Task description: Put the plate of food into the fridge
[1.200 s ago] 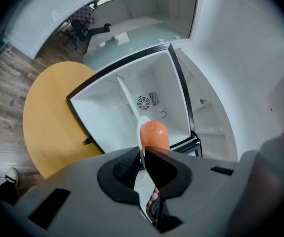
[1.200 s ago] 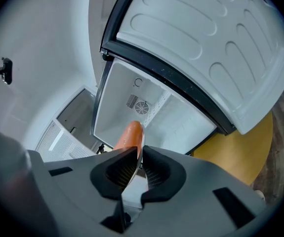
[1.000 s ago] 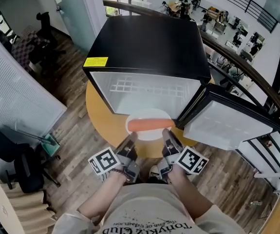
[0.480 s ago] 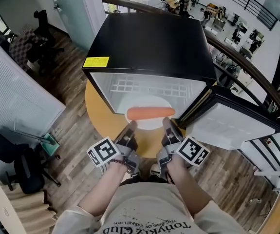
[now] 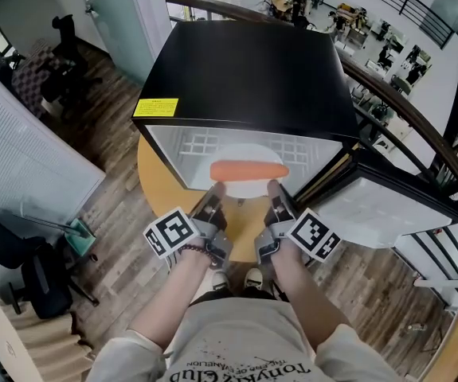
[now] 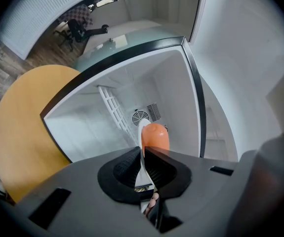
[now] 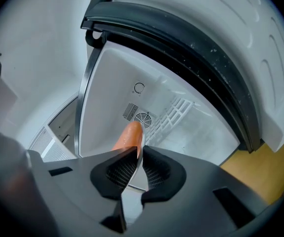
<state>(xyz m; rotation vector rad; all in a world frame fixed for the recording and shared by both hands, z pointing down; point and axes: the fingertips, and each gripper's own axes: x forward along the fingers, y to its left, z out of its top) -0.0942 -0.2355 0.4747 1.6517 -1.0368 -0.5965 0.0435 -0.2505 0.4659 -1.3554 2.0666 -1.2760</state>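
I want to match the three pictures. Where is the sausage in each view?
Head view: sausage in the centre, on the plate at the fridge mouth.
Left gripper view: sausage lower centre, just above the jaws, right of the plate's edge.
Right gripper view: sausage lower centre, above the jaws, left of the plate's edge.
Shared landmark: the white plate.

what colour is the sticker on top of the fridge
Yellow; the sticker shows best in the head view.

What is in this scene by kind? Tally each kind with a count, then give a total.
fridge: 1
plate: 1
orange food piece: 1
round table: 1
grippers, left gripper and right gripper, both shut on the plate: 2
Total: 6
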